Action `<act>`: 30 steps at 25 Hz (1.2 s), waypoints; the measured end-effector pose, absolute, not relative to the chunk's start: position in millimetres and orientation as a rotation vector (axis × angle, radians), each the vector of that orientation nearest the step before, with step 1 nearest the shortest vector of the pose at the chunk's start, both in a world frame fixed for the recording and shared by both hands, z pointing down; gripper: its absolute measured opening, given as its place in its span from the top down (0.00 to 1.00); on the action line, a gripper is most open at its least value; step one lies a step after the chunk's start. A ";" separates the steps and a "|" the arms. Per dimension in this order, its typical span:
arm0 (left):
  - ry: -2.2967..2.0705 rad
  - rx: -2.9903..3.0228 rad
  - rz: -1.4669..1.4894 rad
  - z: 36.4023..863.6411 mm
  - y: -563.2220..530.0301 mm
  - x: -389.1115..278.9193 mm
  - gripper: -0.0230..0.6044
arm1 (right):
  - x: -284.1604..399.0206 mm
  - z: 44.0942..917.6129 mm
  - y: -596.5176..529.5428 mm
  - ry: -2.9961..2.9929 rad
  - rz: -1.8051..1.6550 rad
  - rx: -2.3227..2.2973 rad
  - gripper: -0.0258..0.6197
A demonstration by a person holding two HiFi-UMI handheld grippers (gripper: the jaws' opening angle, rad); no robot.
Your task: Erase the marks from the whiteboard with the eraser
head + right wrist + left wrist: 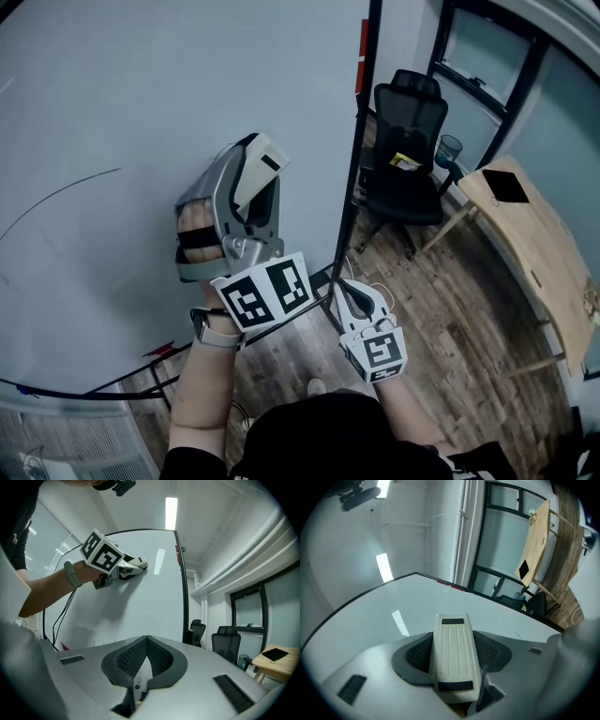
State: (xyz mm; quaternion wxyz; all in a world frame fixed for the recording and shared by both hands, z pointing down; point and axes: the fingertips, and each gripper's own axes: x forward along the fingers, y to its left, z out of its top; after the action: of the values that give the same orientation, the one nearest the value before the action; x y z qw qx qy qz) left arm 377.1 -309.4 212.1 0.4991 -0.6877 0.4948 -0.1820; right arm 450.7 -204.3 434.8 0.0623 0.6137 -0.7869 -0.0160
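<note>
Bare left forearm point(202, 394) with a grey wristwatch point(214, 330), lowest in the head view. Above it, a large white whiteboard with a black frame point(112, 84) fills the left half.

Far left on the board: one thin dark curved pen line point(56, 192).

Left gripper point(253, 187) raised in front of the board, right of that line and apart from it. Its jaws pinch a cream ribbed plastic eraser point(454, 653). The eraser's far end appears to touch the board surface.

Right gripper point(352, 295) held low beside the board's black right edge post point(361, 141). Its jaws are pressed together, nothing between them.

Further right: a black mesh office chair point(408, 150) on wood-plank floor point(450, 319). Then a light wooden table point(539, 244) with a flat black object point(506, 186) on it.
</note>
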 end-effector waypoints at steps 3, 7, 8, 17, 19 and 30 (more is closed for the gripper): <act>1.214 -1.659 -0.441 203.2 -302.8 369.5 0.55 | 445.0 428.3 -199.6 -2.396 -0.064 1.838 0.92; 1.230 -1.647 -0.424 189.5 -297.5 330.9 0.55 | 410.7 423.3 -198.4 -2.419 -0.059 1.818 0.92; 1.232 -1.643 -0.418 186.1 -295.9 321.5 0.55 | 401.7 422.5 -198.0 -2.427 -0.058 1.809 0.92; 1.314 -1.661 -0.301 144.6 -280.3 237.4 0.54 | 334.2 415.0 -201.2 -2.488 -0.061 1.758 0.92; 1.333 -1.654 -0.286 136.4 -276.5 212.5 0.55 | 313.1 412.9 -202.5 -2.505 -0.063 1.738 0.92; 1.490 -1.632 -0.192 102.6 -253.9 58.4 0.54 | 184.7 403.7 -208.6 -2.622 -0.104 1.530 0.92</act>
State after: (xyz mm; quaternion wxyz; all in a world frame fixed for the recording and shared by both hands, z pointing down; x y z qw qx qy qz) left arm 58.4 -253.9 102.6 0.4457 -0.6586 0.6013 -0.0774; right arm 184.7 -208.6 403.7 0.0520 0.5030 -0.8620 -0.0343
